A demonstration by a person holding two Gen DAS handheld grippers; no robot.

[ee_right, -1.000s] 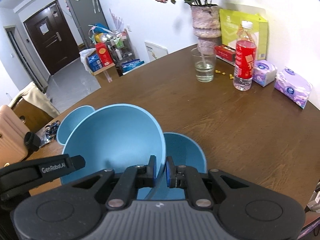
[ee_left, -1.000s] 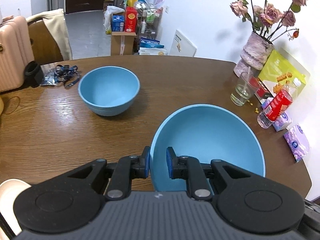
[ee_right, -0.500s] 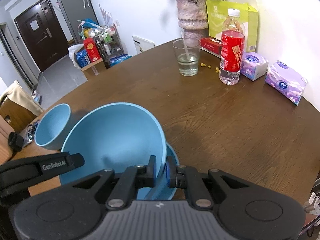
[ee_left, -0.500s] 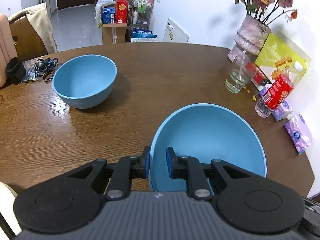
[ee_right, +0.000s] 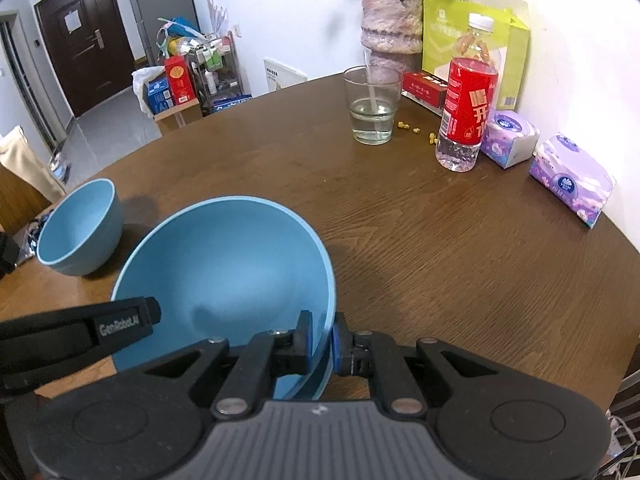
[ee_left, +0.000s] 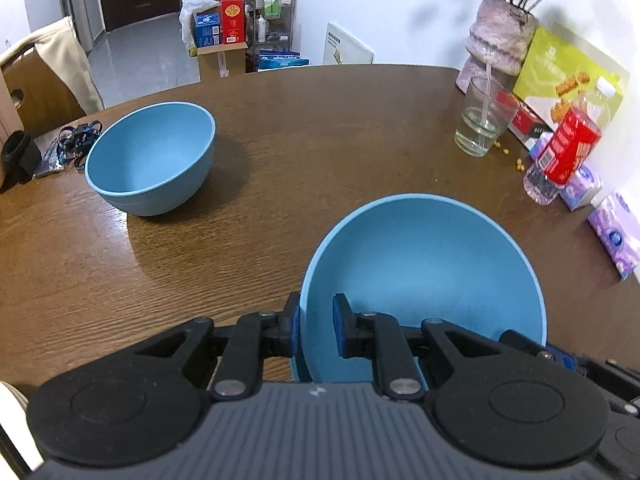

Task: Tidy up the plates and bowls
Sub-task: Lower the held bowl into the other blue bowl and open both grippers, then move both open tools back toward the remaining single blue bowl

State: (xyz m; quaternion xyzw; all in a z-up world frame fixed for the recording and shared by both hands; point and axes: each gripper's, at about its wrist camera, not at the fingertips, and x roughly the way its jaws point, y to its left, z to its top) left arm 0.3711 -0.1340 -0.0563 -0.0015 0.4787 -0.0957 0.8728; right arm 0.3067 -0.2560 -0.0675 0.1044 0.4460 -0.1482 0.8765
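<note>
A large blue bowl (ee_left: 424,264) sits close in front, nested on another blue bowl whose rim shows just beneath it (ee_right: 320,380). My left gripper (ee_left: 316,328) is shut on the top bowl's near left rim. My right gripper (ee_right: 322,338) is shut on the same bowl's (ee_right: 228,264) right rim. A second, smaller blue bowl (ee_left: 150,156) stands alone on the wooden table (ee_left: 320,128) to the far left; it also shows in the right wrist view (ee_right: 78,228).
At the table's right edge stand a water glass (ee_right: 374,108), a red-labelled bottle (ee_right: 468,100), tissue packs (ee_right: 572,178), a red box, a green bag and a flower vase (ee_right: 392,28). Cables and a dark pouch (ee_left: 48,148) lie at the far left. A chair stands behind.
Both grippers have carried the big bowl down onto the lower bowl, which now shows only as a rim. The lone bowl sits further left in view.
</note>
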